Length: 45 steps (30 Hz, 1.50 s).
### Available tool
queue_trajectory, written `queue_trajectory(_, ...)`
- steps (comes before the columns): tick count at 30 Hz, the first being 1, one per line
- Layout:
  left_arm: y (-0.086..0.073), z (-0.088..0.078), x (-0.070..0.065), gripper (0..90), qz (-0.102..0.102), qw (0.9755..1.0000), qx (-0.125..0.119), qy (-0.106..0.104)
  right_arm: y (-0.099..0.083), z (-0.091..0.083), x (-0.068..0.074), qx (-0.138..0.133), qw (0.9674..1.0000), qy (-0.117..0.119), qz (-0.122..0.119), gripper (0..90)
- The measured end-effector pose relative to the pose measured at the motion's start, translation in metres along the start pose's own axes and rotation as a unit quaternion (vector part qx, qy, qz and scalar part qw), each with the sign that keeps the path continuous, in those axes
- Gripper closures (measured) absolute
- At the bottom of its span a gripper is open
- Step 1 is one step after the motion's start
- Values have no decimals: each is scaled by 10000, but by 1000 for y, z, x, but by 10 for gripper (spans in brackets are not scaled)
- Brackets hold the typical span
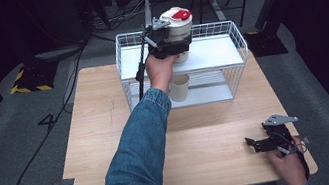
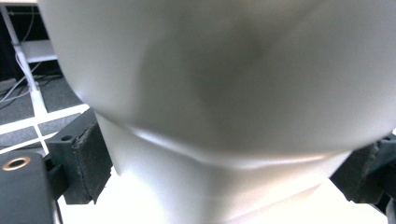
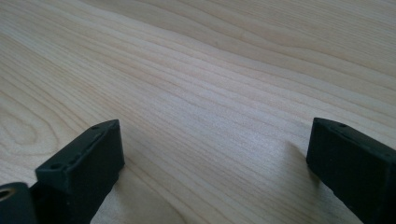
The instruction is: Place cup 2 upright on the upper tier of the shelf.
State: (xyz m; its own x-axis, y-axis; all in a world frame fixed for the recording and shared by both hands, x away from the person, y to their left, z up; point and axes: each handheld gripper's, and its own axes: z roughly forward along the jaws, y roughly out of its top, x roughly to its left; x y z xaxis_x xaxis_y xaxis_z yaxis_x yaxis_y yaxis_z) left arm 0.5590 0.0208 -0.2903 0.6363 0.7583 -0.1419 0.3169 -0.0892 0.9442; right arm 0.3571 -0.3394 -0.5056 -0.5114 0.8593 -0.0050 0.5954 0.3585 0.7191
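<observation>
The person's left arm in a blue denim sleeve (image 1: 134,153) is stretching forward across the pale wooden worktop (image 1: 108,132), and the left gripper (image 1: 172,45) is grasping a white round container with a red-topped lid (image 1: 176,24) at the upper shelf of the white wire rack (image 1: 231,35). Whether the container is resting on the shelf is hard to make out. A cream cup (image 1: 179,88) is standing below, half hidden by the hand. The right gripper (image 1: 262,143) is lying near the worktop's edge, jaws released and empty.
</observation>
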Motion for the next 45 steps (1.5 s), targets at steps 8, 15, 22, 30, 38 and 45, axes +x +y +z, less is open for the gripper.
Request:
queue_trajectory(8,-1,0,-4,98,137,9999,15,68,0,0,0,0,10000,0,1,41)
queue_trajectory(15,-1,0,-8,97,270,9995,45,151,0,0,0,0,10000,0,0,41)
queue_trajectory(22,-2,0,-7,91,224,9997,46,108,0,0,0,0,10000,0,0,41)
queue_trajectory(30,-1,-2,-6,0,111,9999,-15,110,0,0,0,0,10000,0,0,42)
queue_trajectory(38,0,-17,-7,0,194,9997,-52,107,1,1,0,4,10000,7,-23,35)
queue_trajectory(45,0,-40,-9,0,220,9996,-134,142,1,1,0,13,10000,15,-33,32)
